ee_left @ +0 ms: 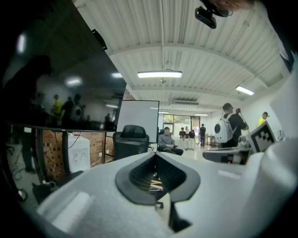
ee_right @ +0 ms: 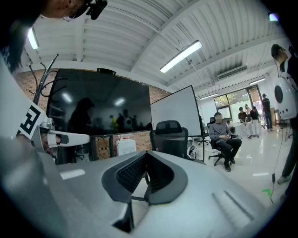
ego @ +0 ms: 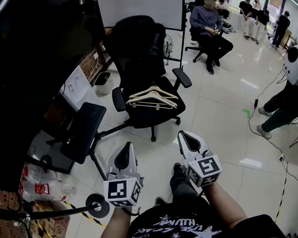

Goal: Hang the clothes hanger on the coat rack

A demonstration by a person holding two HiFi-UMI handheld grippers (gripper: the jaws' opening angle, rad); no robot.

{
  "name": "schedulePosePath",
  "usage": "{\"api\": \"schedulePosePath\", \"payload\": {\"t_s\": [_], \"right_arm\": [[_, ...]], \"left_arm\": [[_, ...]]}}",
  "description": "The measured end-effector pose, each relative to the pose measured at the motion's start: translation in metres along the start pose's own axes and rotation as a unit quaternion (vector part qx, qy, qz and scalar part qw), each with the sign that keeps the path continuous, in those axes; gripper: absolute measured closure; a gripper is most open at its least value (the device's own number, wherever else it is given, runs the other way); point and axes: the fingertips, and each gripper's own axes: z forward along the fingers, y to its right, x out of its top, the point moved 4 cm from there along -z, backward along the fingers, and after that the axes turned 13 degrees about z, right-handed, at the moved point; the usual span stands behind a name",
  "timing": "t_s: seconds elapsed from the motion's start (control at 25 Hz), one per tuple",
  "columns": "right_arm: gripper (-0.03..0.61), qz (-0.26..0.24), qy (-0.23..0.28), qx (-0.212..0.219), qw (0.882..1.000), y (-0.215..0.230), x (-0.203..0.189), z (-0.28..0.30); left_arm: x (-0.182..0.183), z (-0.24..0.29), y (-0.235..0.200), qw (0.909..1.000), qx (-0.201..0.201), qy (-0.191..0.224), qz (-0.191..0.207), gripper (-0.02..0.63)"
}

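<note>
Several wooden clothes hangers point(ego: 154, 97) lie stacked on the seat of a black office chair point(ego: 142, 56). Both grippers are level in front of the person, short of the chair and apart from the hangers. My left gripper point(ego: 125, 148) has its jaws together with nothing in them; in its own view the left gripper point(ee_left: 156, 173) frames a sliver of the hangers point(ee_left: 156, 185). My right gripper point(ego: 185, 136) is shut and empty as well, as the right gripper point(ee_right: 145, 173) shows in its own view. Thin black prongs of a coat rack point(ee_right: 46, 74) rise at that view's upper left.
A large dark screen point(ego: 38, 47) on a stand fills the left side. A whiteboard point(ego: 144, 7) stands behind the chair. A seated person point(ego: 209, 30) and a standing person point(ego: 288, 97) are to the right. A cable point(ego: 266, 141) runs over the floor. Plastic bags point(ego: 42, 188) lie at lower left.
</note>
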Motion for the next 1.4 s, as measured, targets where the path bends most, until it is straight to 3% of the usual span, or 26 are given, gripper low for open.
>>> {"api": "schedulePosePath", "payload": {"t_s": [0.32, 0.48, 0.68, 0.88, 1.2, 1.4], "right_arm": [[0.572, -0.007, 0.026, 0.014, 1.0, 0.053, 0.026, 0.089], [0.572, 0.014, 0.03, 0.018, 0.999, 0.097, 0.047, 0.153], [0.572, -0.005, 0.001, 0.015, 1.0, 0.145, 0.058, 0.204], [0.572, -0.003, -0.025, 0.038, 0.999, 0.176, 0.07, 0.26], [0.572, 0.03, -0.097, 0.029, 0.994, 0.231, 0.027, 0.324], [0.572, 0.019, -0.139, 0.012, 0.99, 0.248, 0.0, 0.357]], "left_arm": [[-0.015, 0.06, -0.031, 0.9991, 0.037, -0.007, 0.022, 0.609], [0.002, 0.118, -0.041, 0.9987, 0.048, -0.005, 0.016, 0.609], [0.013, 0.187, -0.037, 0.9995, 0.03, 0.002, 0.012, 0.609], [0.002, 0.264, -0.046, 0.999, 0.028, -0.034, 0.005, 0.609], [-0.028, 0.359, -0.064, 0.9962, 0.012, -0.086, 0.0, 0.609], [-0.082, 0.403, -0.074, 0.9893, -0.026, -0.143, -0.011, 0.609]]}}
